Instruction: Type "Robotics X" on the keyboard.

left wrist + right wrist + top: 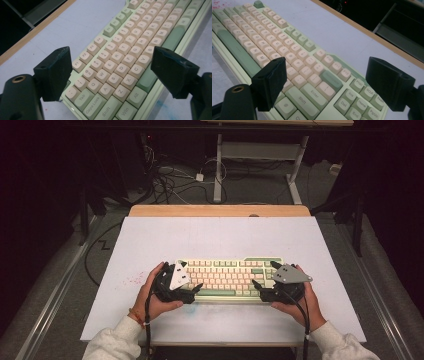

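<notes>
Green-and-cream keyboard (227, 279): lies flat on the bench (220, 237), near the front edge, about centred between the side edges, long side parallel to the front edge.
Keys: cream letter caps, green modifiers and spacebar; legends readable in both gripper views.
Left gripper (192, 293): at the keyboard's left end, held in the person's left hand (152, 295), grey plate on top.
Left jaws: spread wide, nothing pinched; in the left gripper view they straddle the keyboard's left end, one over the F-key edge, the other over the spacebar edge. Contact with the case: cannot tell.
Right gripper (262, 289): at the keyboard's right end, held in the right hand (305, 302).
Right jaws: spread wide, nothing pinched; they straddle the right end around the Enter and nav cluster.
Bench surface: pale, faint red specks left of the keyboard; wooden strip (220, 210) along the far edge.
</notes>
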A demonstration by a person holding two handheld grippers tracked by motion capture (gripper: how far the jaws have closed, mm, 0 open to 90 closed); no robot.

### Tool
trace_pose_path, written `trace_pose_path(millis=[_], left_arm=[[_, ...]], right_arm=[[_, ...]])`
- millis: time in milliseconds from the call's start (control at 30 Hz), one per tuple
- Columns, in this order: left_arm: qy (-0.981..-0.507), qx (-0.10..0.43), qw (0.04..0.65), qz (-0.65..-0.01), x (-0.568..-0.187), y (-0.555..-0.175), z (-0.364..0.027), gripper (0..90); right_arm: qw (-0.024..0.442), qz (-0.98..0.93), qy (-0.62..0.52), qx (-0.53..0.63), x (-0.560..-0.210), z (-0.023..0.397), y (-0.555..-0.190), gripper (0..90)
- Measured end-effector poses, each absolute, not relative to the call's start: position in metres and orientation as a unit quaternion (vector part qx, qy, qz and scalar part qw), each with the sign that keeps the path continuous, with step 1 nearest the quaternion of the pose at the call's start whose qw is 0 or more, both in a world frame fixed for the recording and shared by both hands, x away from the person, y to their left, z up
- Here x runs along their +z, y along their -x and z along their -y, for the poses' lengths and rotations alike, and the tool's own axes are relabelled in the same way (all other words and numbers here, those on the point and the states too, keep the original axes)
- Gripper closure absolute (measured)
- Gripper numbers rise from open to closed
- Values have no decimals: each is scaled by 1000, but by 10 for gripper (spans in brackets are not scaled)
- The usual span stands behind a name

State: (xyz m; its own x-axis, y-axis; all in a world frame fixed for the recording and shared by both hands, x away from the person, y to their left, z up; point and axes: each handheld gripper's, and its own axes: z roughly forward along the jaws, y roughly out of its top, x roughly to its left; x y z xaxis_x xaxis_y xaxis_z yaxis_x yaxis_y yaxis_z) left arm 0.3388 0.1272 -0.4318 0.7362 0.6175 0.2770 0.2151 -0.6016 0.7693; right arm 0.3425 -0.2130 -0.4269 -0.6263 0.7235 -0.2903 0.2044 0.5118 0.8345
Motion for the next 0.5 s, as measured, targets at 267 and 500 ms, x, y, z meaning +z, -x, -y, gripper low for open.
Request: trace_pose_path(millis=[267, 500], left_arm=[[-851, 277, 374, -245, -430, -333, -134, 160], [-847, 283, 377, -247, -427, -327, -143, 160]], right_arm=[[332, -804, -288, 401, -421, 218, -337, 175], [338, -806, -285, 395, -420, 220, -332, 183]])
